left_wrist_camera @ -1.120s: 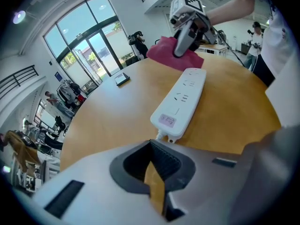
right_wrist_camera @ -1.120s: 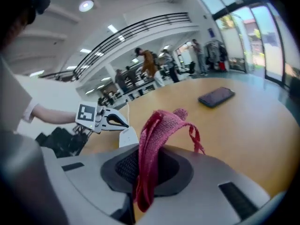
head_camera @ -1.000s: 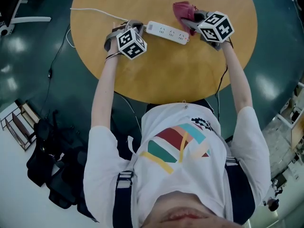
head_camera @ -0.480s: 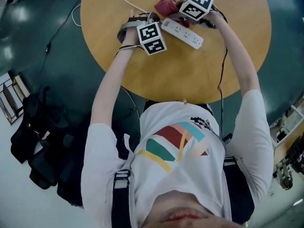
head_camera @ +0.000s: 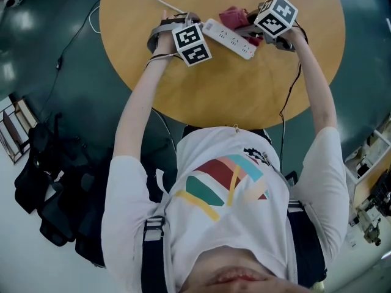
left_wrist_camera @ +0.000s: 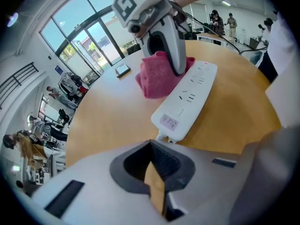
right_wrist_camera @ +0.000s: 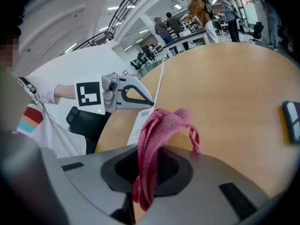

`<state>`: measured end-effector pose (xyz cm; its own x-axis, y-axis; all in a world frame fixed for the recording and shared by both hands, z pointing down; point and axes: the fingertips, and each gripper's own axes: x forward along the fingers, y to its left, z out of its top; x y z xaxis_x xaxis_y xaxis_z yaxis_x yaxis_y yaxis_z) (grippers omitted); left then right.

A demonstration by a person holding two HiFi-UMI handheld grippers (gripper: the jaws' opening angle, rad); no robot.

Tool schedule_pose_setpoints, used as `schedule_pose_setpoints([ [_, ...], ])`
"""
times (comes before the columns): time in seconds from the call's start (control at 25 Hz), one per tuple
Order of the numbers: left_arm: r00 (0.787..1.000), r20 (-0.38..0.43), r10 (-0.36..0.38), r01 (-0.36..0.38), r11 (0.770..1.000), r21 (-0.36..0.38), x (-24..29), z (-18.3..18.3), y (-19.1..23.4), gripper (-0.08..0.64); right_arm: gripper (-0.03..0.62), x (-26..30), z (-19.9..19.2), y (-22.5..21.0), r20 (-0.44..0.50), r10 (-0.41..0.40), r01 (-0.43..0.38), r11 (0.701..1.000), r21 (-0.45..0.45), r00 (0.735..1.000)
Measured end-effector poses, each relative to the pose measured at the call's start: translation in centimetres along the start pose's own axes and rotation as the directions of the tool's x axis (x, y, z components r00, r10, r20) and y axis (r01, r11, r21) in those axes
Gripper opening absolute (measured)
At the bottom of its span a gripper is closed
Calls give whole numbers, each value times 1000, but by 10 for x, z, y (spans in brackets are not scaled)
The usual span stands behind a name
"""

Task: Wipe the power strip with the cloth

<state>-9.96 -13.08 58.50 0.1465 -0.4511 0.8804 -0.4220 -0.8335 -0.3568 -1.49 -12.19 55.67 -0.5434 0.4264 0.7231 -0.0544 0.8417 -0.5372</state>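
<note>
Two hand-held grippers flank a white power strip (head_camera: 229, 38) lying on the round wooden table (head_camera: 244, 96). The left gripper (left_wrist_camera: 157, 172), jaws clenched on nothing, sits just beside the strip's cord end. The right gripper (right_wrist_camera: 145, 172) pinches the pink cloth (right_wrist_camera: 164, 125), which touches the strip's far edge toward its other end.

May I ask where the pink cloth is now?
Head view: the cloth lies far across the table, clamped in the right gripper, just beyond the power strip.
</note>
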Motion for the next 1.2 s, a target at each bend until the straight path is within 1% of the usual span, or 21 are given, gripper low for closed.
schedule_pose_setpoints([
  [0.16, 1000, -2, 0, 0, 1000, 15, -2, 4, -4, 40, 38, -14, -47, 13, 29, -30, 28, 996, 81, 999],
  [0.28, 1000, -7, -3, 3, 1000, 24, -4, 11, -6, 40, 38, -24, -77, 24, 44, -49, 43, 992, 121, 998],
  [0.48, 1000, -8, -2, 2, 1000, 25, -2, 11, -4, 40, 38, -26, -99, 33, 97, -83, 65, 983, 175, 992],
  [0.56, 1000, -3, -7, 7, 1000, 19, -3, 11, -6, 40, 38, -33, -101, 34, 143, -148, 121, 976, 180, 979],
  [0.6, 1000, 1, -13, 13, 1000, 12, -3, 12, -6, 40, 40, -41, -98, 35, 177, -198, 166, 969, 181, 964],
  [0.68, 999, 22, -37, 38, 999, -34, -3, 13, -4, 40, 39, -58, -80, 42, 257, -306, 267, 948, 175, 917],
  [0.76, 995, 67, -73, 81, 988, -134, -4, 12, 0, 40, 40, -65, -51, 60, 326, -382, 347, 924, 161, 865],
  [0.8, 992, 93, -90, 106, 978, -181, -5, 11, 1, 41, 39, -60, -36, 72, 346, -400, 372, 916, 148, 849],
  [0.84, 988, 118, -104, 127, 968, -214, -5, 9, 1, 41, 40, -50, -22, 85, 352, -406, 386, 914, 128, 844],
  [0.88, 984, 140, -114, 144, 963, -229, -6, 7, 1, 41, 40, -35, -10, 98, 344, -401, 393, 914, 98, 849],
  [0.92, 980, 158, -119, 152, 963, -222, -7, 6, 0, 41, 40, -17, 0, 108, 326, -395, 398, 915, 61, 859],
  [0.96, 978, 172, -119, 152, 970, -192, -8, 7, -2, 41, 40, 0, 8, 113, 301, -397, 410, 912, 22, 867],
  [1.0, 976, 184, -119, 147, 978, -147, -8, 8, -3, 41, 40, 15, 15, 113, 275, -416, 436, 900, -14, 867],
  [1.04, 972, 199, -121, 144, 984, -102, -9, 9, -5, 41, 39, 26, 21, 107, 250, -454, 478, 877, -45, 855],
  [1.08, 968, 216, -127, 144, 987, -67, -9, 10, -6, 41, 39, 33, 26, 96, 225, -507, 533, 843, -73, 832],
  [1.12, 964, 229, -134, 148, 988, -46, -9, 10, -6, 41, 40, 36, 30, 84, 199, -566, 591, 800, -100, 800],
  [1.2, 959, 242, -148, 161, 986, -37, -8, 9, -4, 41, 40, 41, 37, 65, 150, -662, 679, 715, -166, 735],
])
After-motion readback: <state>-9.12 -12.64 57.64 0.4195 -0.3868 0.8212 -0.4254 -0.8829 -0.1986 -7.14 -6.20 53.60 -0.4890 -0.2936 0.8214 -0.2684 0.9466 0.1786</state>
